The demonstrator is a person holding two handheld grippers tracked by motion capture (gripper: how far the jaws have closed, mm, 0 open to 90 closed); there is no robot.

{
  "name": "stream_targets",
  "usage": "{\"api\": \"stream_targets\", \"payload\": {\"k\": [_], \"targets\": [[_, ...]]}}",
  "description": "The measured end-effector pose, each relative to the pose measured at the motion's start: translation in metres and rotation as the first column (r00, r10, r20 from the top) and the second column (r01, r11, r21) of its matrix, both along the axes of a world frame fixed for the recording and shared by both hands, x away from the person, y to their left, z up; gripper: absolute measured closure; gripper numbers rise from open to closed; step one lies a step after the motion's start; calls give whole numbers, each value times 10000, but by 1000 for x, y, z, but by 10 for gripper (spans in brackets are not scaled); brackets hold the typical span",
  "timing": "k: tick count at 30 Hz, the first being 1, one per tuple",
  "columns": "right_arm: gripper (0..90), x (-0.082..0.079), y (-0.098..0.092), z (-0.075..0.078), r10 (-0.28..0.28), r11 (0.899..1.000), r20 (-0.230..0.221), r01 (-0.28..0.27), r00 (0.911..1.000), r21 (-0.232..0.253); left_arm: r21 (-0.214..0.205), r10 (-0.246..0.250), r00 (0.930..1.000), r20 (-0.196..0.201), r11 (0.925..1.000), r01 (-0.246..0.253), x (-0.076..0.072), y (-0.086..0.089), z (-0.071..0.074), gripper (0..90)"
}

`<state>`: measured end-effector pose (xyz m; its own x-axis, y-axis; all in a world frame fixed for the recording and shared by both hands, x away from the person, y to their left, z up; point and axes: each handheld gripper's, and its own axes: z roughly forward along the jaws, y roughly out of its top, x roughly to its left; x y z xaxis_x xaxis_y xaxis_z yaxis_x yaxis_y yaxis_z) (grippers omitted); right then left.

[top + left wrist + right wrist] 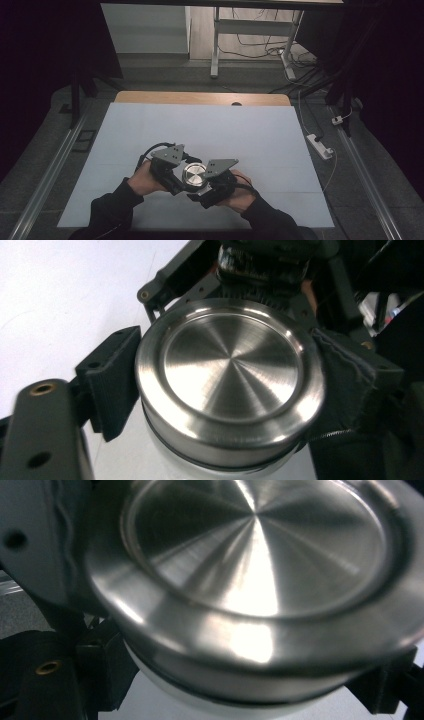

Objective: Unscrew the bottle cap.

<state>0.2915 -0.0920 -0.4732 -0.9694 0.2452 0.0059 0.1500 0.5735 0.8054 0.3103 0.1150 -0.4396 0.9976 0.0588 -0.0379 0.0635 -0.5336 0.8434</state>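
Note:
A jar with a white body (200, 702) and a round brushed-steel lid (194, 174) stands near the front middle of the pale mat (200, 125). My left gripper (183, 180) comes in from the left; in the left gripper view its black pads (112, 382) press on opposite sides of the steel lid (230, 370). My right gripper (202, 187) comes in from the right and sits lower. Its dark fingers (100, 675) clamp the jar just under the lid (255, 565). A hand holds each gripper, and the two grey top plates nearly meet over the jar.
The mat covers a wooden table whose far edge (200, 97) shows bare wood. A white power strip (320, 146) and cables lie on the floor to the right. Desk legs (215, 50) stand beyond the table. Metal rails run along both sides.

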Motion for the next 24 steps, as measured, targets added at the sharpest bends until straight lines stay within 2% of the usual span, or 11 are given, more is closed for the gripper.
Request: {"api": "stream_targets", "payload": {"k": [4,5,8,9,10,11,12,13,18,21,24], "targets": [[152,5,-3,-1,-591,9983,-43,591,9982,-12,-167,839,9965,3,9963,-838,0,-4,-3,189],[152,5,-3,-1,-591,9983,-43,591,9982,-12,-188,1277,9918,-5,9916,-1276,-1,-6,-3,189],[152,9,-6,-1,-1450,9894,19,1450,9894,-64,-206,2625,9647,226,9648,-2621,-6,-16,-4,189],[152,10,-6,-1,-1658,9861,72,1659,9861,-101,-189,2949,9549,345,9555,-2944,-7,-19,-3,189],[152,10,-6,-1,-1658,9861,72,1659,9861,-101,-189,2949,9549,345,9555,-2944,-7,-19,-3,189],[152,12,-7,-1,-2079,9781,126,2080,9781,-95,-165,3461,9368,509,9382,-3457,-10,-24,-4,187],[152,12,-8,-1,-2177,9760,133,2178,9759,-73,-160,3549,9334,534,9349,-3545,-11,-26,-4,185],[152,12,-8,-2,-2247,9744,122,2248,9743,-52,-160,3549,9334,534,9349,-3545,-11,-26,-4,179],[152,12,-10,0,-2100,9776,111,2098,9776,171,-637,3080,9514,1,9495,-3074,-4,-15,1,28],[152,11,-9,0,-1869,9822,67,1867,9824,187,-610,2320,9727,-30,9709,-2317,0,-2,6,29],[152,8,-6,0,-1112,9937,18,1111,9938,116,-235,1285,9916,110,9915,-1282,1,6,6,53]]}}
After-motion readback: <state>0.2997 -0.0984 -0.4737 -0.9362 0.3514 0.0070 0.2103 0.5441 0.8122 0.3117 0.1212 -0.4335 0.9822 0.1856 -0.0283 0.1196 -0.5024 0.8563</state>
